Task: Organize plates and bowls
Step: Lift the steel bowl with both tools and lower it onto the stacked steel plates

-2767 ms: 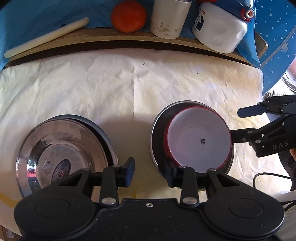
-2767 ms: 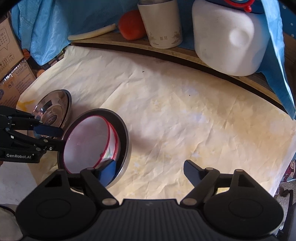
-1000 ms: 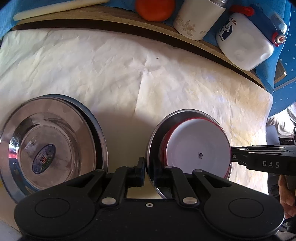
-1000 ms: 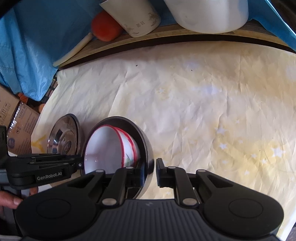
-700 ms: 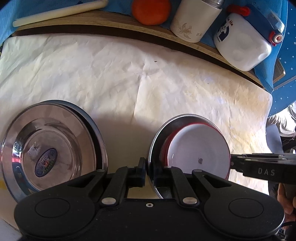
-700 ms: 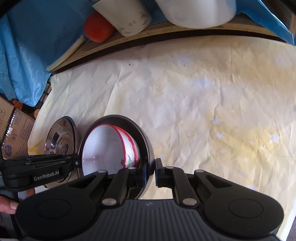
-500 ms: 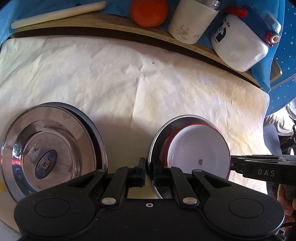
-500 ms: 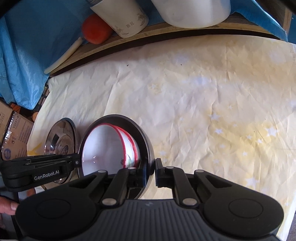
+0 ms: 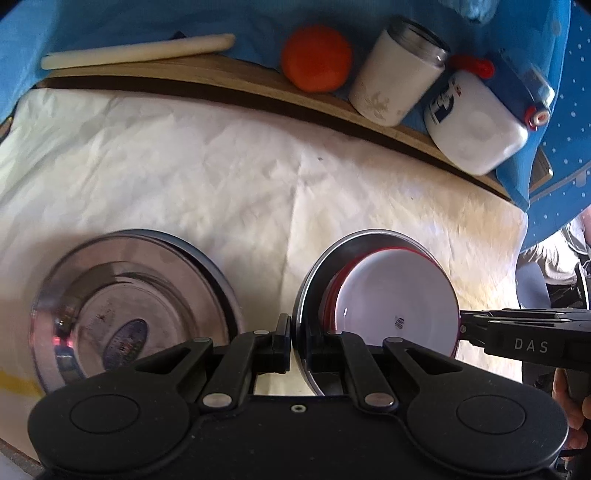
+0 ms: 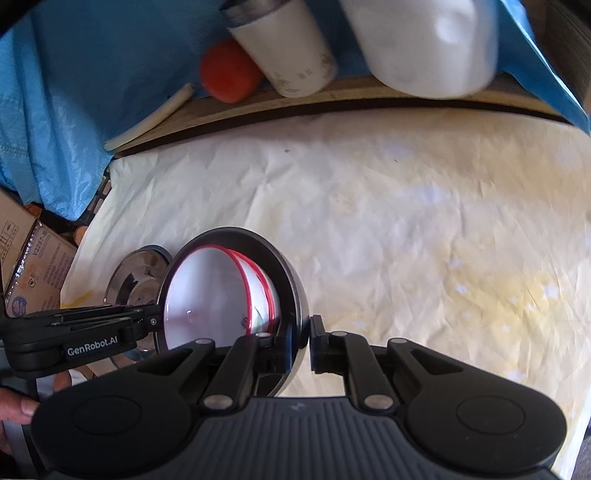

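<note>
In the left wrist view, the left gripper (image 9: 298,341) is pinching the near-left rim of the steel bowl (image 9: 317,273), its jaws closed tight on the metal. The right gripper (image 9: 466,329) is reaching in from the right edge and clamping the opposite rim. The cream paper sheet (image 9: 236,173) is lying crumpled across the table, with a wide bare stretch opening beyond both bowls up to the wooden board (image 9: 229,83) at the back. Inside the held bowl, red-rimmed white bowls (image 9: 397,295) are sitting nested. To the left, a second steel bowl stack (image 9: 133,295) is resting on the paper, close to its near-left edge. On the board a candle (image 9: 136,51), an orange (image 9: 316,57), a white cup (image 9: 397,72) and a white jug (image 9: 476,122) are lining up against blue cloth (image 9: 92,22).

In the right wrist view, the right gripper (image 10: 308,338) is gripping the steel bowl's (image 10: 295,291) near-right rim, jaws shut on it, while the left gripper (image 10: 157,321) is holding the far-left rim. The paper sheet (image 10: 406,221) is spreading bare to the right and ahead. The red-rimmed white bowls (image 10: 210,295) are leaning inside. The other steel stack (image 10: 136,273) is showing behind, near the sheet's left edge, with cardboard boxes (image 10: 33,258) beyond it.
</note>
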